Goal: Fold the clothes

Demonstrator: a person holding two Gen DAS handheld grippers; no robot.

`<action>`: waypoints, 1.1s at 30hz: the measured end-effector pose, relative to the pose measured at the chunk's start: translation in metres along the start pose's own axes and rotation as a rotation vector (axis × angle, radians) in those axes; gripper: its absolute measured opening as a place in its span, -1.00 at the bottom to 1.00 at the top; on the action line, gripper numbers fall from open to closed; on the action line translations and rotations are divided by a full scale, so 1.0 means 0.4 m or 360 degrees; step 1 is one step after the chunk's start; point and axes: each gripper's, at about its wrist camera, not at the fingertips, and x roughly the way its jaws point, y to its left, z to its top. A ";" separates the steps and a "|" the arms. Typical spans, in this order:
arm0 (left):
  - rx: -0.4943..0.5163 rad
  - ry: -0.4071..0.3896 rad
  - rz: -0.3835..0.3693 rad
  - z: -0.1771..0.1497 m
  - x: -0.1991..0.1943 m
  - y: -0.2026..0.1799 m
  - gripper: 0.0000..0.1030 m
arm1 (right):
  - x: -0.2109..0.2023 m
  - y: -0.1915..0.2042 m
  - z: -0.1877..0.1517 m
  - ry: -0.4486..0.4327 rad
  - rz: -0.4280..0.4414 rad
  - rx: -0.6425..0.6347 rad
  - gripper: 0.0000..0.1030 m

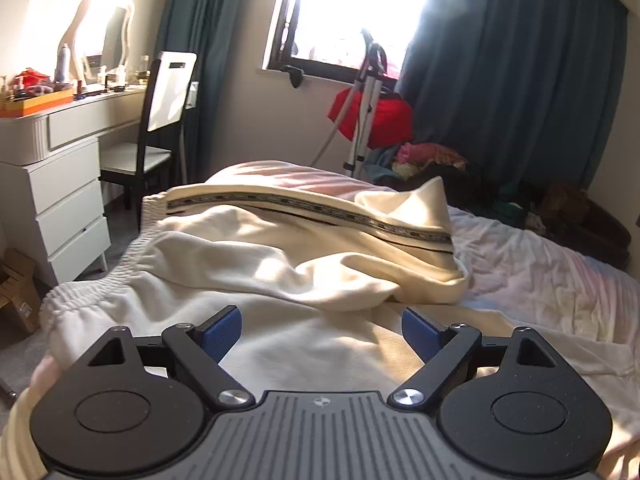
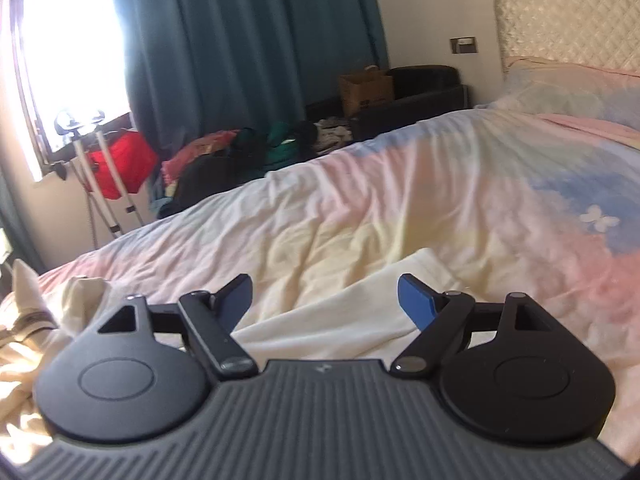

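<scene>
The left claw [image 1: 322, 326] stands released, its blue pads [image 1: 222, 332] spread wide with nothing between them, hovering over the cream sweatpants [image 1: 280, 264] that fill the middle of the left wrist frame. The garment lies rumpled on the bed [image 1: 540, 276], its elastic waistband along the left edge and a dark patterned side stripe [image 1: 320, 206] running across the top fold toward the right. At upper left a white dresser [image 1: 60, 184] carries an orange tray [image 1: 36, 102] holding small bottles and red items, too small to tell apart; a mirror stands behind it and a dark chair [image 1: 160, 120] beside it. A tripod [image 1: 368, 100] with a red cloth stands under the window at upper centre.

In the right wrist frame the right claw [image 2: 326, 300] is likewise released, pads apart and gripping nothing. A cream part of the sweatpants [image 2: 360, 308] lies beneath and between them on the pastel duvet, with more of the garment bunched at lower left. At upper centre a brown cardboard box [image 2: 366, 88] sits by a dark sofa; its contents cannot be seen. A heap of coloured clothes [image 2: 240, 148] lies beyond the bed's far edge
</scene>
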 end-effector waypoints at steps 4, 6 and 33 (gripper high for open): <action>0.0130 0.0035 -0.0050 -0.004 0.107 -0.131 0.72 | -0.023 0.068 -0.033 0.0039 0.0239 0.0079 0.59; 0.0200 0.0043 -0.0082 -0.005 0.160 -0.197 0.72 | -0.027 0.106 -0.050 0.0066 0.0310 0.0033 0.59; 0.0782 0.0131 0.0237 0.055 0.906 -0.718 -0.82 | 0.217 0.073 -0.099 0.0276 0.0213 0.0320 0.59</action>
